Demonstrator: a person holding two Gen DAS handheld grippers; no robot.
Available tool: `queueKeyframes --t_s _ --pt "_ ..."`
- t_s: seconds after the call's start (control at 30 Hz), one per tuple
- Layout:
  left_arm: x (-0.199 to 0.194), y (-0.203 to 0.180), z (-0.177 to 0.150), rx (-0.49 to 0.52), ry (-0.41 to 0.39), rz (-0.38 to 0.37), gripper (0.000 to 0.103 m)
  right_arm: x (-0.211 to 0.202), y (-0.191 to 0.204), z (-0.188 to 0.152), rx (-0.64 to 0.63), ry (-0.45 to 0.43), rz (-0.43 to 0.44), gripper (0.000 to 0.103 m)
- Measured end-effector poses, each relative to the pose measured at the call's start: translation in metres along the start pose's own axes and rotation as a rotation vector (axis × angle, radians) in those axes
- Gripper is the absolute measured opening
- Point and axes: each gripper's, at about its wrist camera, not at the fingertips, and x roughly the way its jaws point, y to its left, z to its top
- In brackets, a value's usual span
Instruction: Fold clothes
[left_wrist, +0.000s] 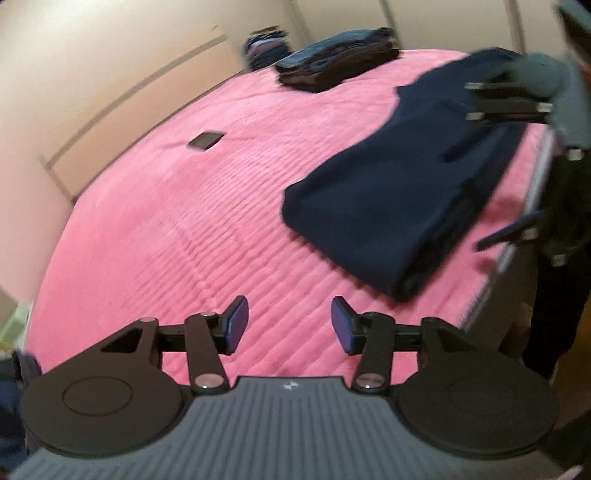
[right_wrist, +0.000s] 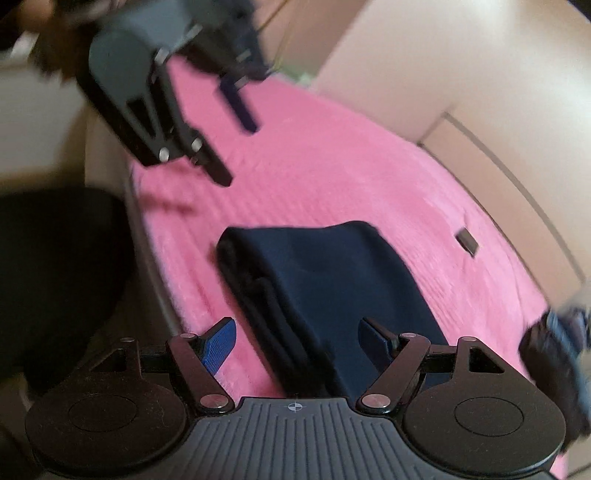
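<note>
While hovering over pink bedspread (left_wrist: 155, 229): navy garment (left_wrist: 399, 206) folded, lying near bed's right edge.
Left gripper (left_wrist: 286, 325) half-open, empty; right gripper (right_wrist: 293, 345) wide, astride garment, gripping nothing. Could snag layers and undo fold if closed carelessly.

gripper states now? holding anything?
Left gripper: open, empty, over the pink bedspread.
Right gripper: open, empty, above the folded navy garment.

Black tool (left_wrist: 288, 325), blue pads (left_wrist: 236, 325), silver screws
</note>
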Motion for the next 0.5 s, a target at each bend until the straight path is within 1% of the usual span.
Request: queueKeyframes --t_s 0.03,0.07,0.1,0.13,0.17,0.2,0.23,0.27,0.3,0.33,0.5 --pt "0.001 -0.003 -0.001 0.020 -0.009 -0.006 0.051 0.006 0.003 0.001 -0.037 0.014 0.001 0.076" --pt "0.002 -0.006 -0.002 0.040 -0.018 -0.014 0.052 0.008 0.003 0.001 -0.046 0.011 0.001 0.074" --pt "0.004 -0.009 -0.003 0.062 -0.025 -0.022 0.052 0.010 -0.001 0.000 -0.038 0.014 0.002 0.067" --pt "0.007 -0.013 -0.003 0.092 -0.035 -0.028 0.052 0.012 -0.005 0.000 -0.021 0.016 0.004 0.043" --pt "0.010 -0.017 -0.003 0.127 -0.045 -0.031 0.052 0.013 -0.009 0.000 -0.003 0.019 0.005 0.038" --pt "0.012 -0.021 -0.003 0.166 -0.055 -0.035 0.053 0.013 -0.013 -0.001 0.017 0.019 0.010 0.038" --pt "0.013 -0.025 -0.003 0.212 -0.068 -0.038 0.054 0.014 -0.017 -0.002 0.037 0.017 0.015 0.034" --pt "0.015 -0.029 -0.004 0.259 -0.081 -0.042 0.056 0.012 -0.020 -0.002 0.061 0.008 0.015 0.021" --pt "0.016 -0.032 -0.004 0.303 -0.093 -0.045 0.063 0.010 -0.023 -0.002 0.086 -0.002 0.014 0.021" --pt "0.018 -0.035 -0.005 0.349 -0.106 -0.048 0.066 0.008 -0.027 -0.002 0.111 -0.013 0.014 0.021" --pt "0.032 -0.048 -0.004 0.562 -0.160 -0.067 0.067 -0.009 -0.044 0.005 0.194 -0.050 0.002 0.021"
